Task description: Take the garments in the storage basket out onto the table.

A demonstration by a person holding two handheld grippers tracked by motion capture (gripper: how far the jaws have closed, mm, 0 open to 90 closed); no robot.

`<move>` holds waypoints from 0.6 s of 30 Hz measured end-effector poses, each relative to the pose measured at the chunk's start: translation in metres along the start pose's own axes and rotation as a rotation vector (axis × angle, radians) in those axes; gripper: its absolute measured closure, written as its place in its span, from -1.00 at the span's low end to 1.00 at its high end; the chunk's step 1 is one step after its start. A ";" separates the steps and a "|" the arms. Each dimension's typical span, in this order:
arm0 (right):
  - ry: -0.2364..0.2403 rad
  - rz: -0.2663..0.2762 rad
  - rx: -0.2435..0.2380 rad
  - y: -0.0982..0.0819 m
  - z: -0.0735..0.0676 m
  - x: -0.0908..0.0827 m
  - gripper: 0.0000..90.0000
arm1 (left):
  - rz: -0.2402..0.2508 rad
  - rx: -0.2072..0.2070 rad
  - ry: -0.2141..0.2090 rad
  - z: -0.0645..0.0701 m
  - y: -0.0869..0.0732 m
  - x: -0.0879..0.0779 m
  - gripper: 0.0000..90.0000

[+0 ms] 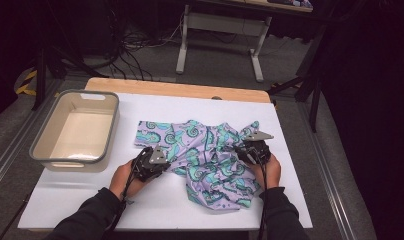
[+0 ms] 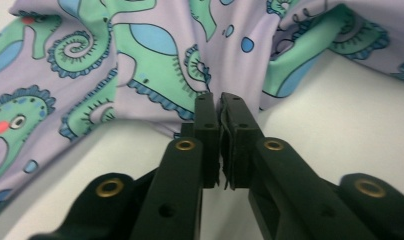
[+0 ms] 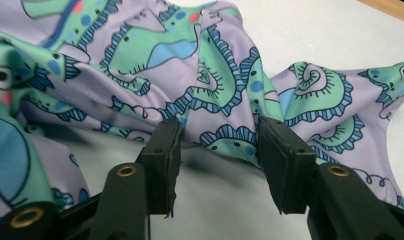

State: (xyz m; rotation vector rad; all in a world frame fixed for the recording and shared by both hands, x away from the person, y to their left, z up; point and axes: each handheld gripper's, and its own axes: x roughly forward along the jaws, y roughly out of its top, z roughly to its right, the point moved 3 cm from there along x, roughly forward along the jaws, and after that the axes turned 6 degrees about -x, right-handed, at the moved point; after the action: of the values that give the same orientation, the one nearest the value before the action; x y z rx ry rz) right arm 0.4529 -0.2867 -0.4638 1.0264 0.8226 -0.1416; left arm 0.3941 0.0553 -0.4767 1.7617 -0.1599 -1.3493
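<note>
High view sits above the person's side, looking fwd & down over the whole table [image 1: 155, 200] from some way off, while left & right gripper views ride low & v. close along their own jaws, all three sharing the patterned cloth [image 1: 210, 155] at frame centre.

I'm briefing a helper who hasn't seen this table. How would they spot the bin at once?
On the white table, look to the far left corner, left of the crumpled seahorse-print cloth. The bin is a beige rectangular tub with a grey rim: the one rigid, plain-coloured thing there.
</note>
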 end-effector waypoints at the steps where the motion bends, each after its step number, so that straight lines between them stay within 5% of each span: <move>1: 0.002 0.007 0.002 0.001 0.000 -0.001 0.20 | 0.004 0.003 0.001 0.000 0.001 -0.002 0.81; 6: -0.004 0.072 0.030 0.007 0.008 -0.008 0.19 | 0.054 0.014 0.010 -0.004 0.010 -0.013 0.59; 10: 0.008 0.111 0.082 0.016 0.019 -0.011 0.13 | 0.132 -0.017 0.090 -0.019 0.027 -0.018 0.33; 18: 0.001 0.057 0.036 0.043 0.026 0.006 0.06 | 0.137 -0.084 0.165 -0.057 0.046 0.003 0.14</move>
State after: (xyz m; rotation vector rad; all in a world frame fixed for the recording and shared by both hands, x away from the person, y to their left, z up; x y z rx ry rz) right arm 0.4914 -0.2827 -0.4307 1.0830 0.7931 -0.1082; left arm 0.4607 0.0579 -0.4462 1.7493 -0.1289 -1.0930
